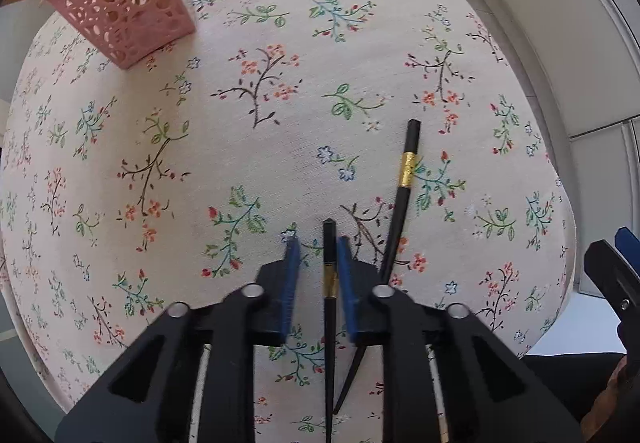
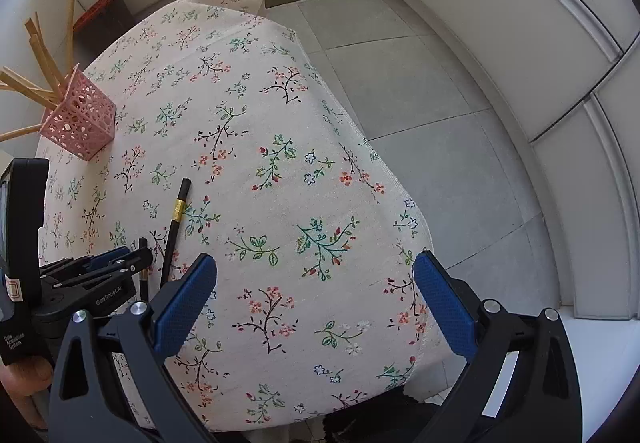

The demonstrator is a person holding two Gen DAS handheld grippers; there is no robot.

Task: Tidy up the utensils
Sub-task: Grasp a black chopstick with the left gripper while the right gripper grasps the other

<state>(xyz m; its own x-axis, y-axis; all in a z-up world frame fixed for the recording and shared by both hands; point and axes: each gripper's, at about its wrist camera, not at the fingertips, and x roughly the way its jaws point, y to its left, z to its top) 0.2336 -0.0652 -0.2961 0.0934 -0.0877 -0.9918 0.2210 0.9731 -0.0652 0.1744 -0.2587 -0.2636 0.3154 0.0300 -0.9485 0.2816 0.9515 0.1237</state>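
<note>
On the round table under a pale floral cloth (image 2: 280, 171), two black chopsticks with gold bands lie near the front edge. Left gripper (image 1: 316, 243) points down over them; its blue-padded fingers (image 1: 292, 259) stand narrow, either side of the nearer black chopstick (image 1: 329, 283), a small gap showing each side, so no firm grip is evident. Second black chopstick (image 1: 408, 171) lies just beside, angled away, its lower end passing under the right-hand finger. Right gripper (image 2: 316, 283) hovers over bare cloth, fingers wide, nothing between them. Pink perforated plastic holder (image 2: 80, 119) stands at the far edge, well apart, with pale wooden chopsticks (image 2: 36, 83) leaning out of it.
</note>
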